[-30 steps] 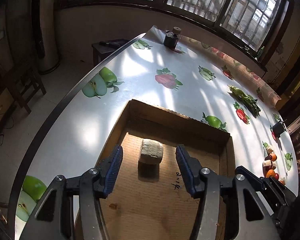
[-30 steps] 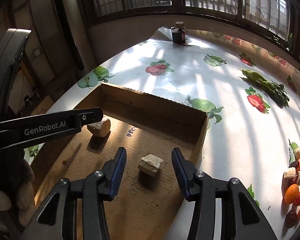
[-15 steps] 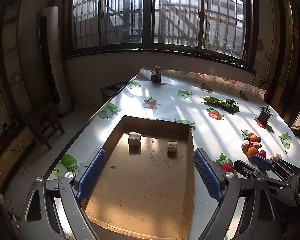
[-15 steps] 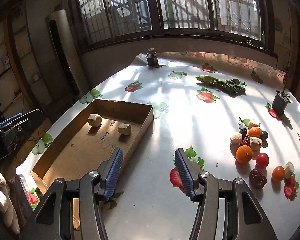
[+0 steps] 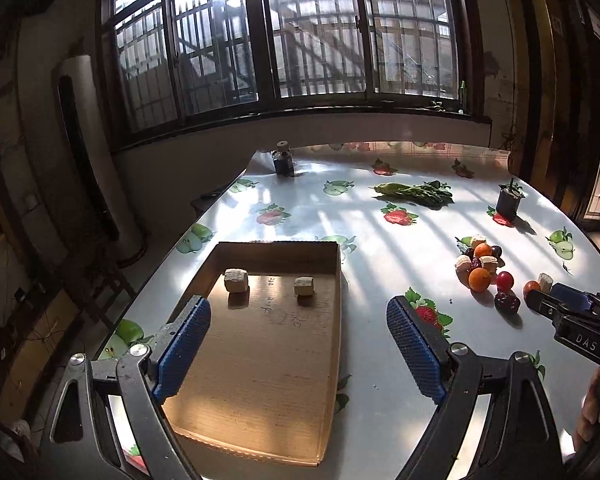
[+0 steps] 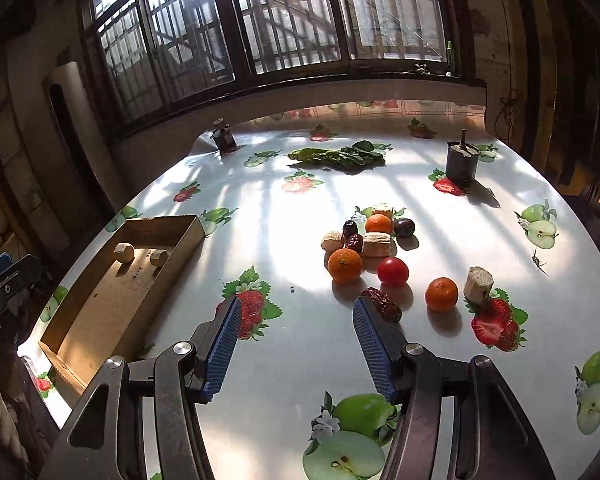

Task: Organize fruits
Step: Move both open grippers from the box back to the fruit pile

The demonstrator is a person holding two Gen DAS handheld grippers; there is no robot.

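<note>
my left tongs point(image 5: 298, 346) hang wide apart with nothing between the blue pads, over the near half of the shallow cardboard tray point(image 5: 336, 320) that sits along the counter's point(image 5: 380, 360) left edge. two pale cut chunks lie toward the tray's far end, the left chunk point(image 5: 236, 279) and the right chunk point(image 5: 303, 286) well apart from each other, with some pen scribbles on the cardboard between and just in front of them.

my right tongs point(image 6: 296, 346) are also spread apart and empty, hovering over the middle of the counter near a printed strawberry. just beside the right pad's tip lies a dark red date point(image 6: 382, 304); i cannot tell if it touches the pad. beyond it is the fruit pile (toward the counter's right side): a large orange point(image 6: 344, 265), a red tomato point(image 6: 393, 271), a smaller orange point(image 6: 441, 294) with a pale cut stub point(image 6: 478, 280) just beside it, and farther back a tight cluster of another orange point(image 6: 378, 223), a dark plum point(image 6: 403, 227), more dates and pale chunks point(image 6: 376, 244). none of this pile is in the tray.

toward the far edge lies a bunch of leafy greens point(image 6: 336, 156), a small dark pot point(image 6: 462, 162) stands near the far right, and a small dark jar point(image 6: 224, 140) is at the far left corner. from the left view the right tongs' tip shows at the counter's right edge, close to the small orange.
</note>
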